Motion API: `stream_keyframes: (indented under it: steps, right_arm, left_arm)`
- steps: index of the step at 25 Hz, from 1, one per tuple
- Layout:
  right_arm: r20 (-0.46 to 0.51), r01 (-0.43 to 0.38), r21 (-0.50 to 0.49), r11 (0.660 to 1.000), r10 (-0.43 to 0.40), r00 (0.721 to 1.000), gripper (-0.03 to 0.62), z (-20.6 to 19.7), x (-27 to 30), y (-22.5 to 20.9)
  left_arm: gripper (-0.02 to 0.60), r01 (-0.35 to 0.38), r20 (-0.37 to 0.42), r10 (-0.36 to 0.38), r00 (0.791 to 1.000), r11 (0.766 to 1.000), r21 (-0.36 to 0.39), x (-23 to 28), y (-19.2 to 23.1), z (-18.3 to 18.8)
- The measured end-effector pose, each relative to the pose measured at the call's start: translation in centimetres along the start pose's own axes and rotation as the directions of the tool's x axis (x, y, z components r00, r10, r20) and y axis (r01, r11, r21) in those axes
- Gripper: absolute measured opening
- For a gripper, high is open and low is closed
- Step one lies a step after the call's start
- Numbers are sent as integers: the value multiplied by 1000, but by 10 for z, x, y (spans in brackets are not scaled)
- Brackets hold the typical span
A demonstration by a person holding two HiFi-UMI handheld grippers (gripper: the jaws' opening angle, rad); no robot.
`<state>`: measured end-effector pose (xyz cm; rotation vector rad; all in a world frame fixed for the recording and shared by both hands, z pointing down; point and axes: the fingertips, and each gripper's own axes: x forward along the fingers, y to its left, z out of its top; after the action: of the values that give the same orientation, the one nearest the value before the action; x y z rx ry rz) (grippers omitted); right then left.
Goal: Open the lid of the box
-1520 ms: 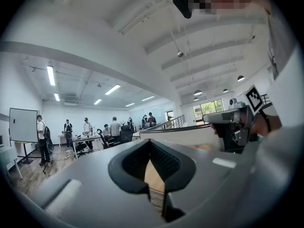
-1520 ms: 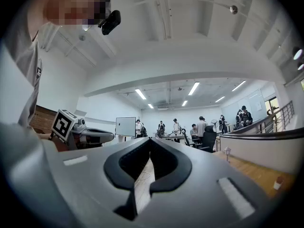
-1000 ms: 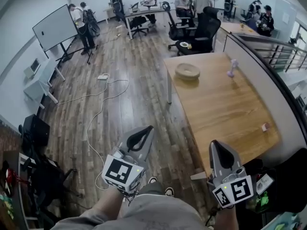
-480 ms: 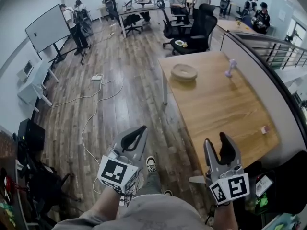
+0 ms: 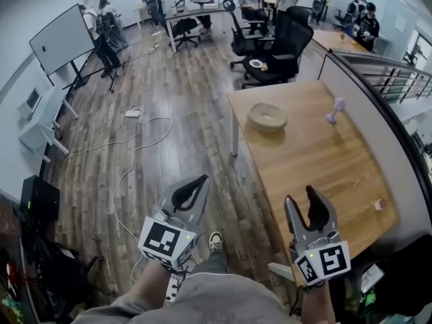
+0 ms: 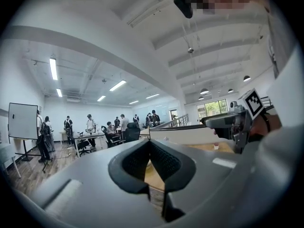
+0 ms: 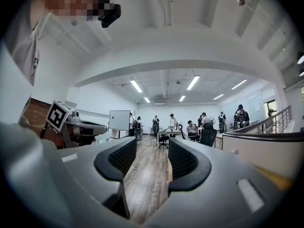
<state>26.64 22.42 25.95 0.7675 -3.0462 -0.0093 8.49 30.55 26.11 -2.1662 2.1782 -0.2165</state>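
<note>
Opening just now: right hand-held gripper [image 5: 301,199], nothing between jaws.

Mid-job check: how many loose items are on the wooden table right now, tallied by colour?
Tan round container: 1
Purple small item: 1
Pinkish small item: 1
Total: 3

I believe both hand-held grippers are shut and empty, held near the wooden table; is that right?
Not quite. The left hand-held gripper is shut, but the right hand-held gripper is open: its jaws have just been opening, with nothing between them, as the right gripper view shows. Both are empty, near the wooden table.
</note>
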Motion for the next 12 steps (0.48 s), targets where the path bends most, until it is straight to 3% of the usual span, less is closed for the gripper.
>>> stream_keyframes:
  steps: [9, 12]
  right_arm:
    - [-60, 42, 10, 999, -42, 997, 195, -12, 133, -22]
    - [-80, 57, 19, 998, -55, 995, 195, -19, 176, -31]
  left_arm:
    - [0, 46, -25, -47, 999, 998, -40, 83, 107, -17]
    - [-1, 67, -20, -67, 998, 998, -17, 111, 140, -23]
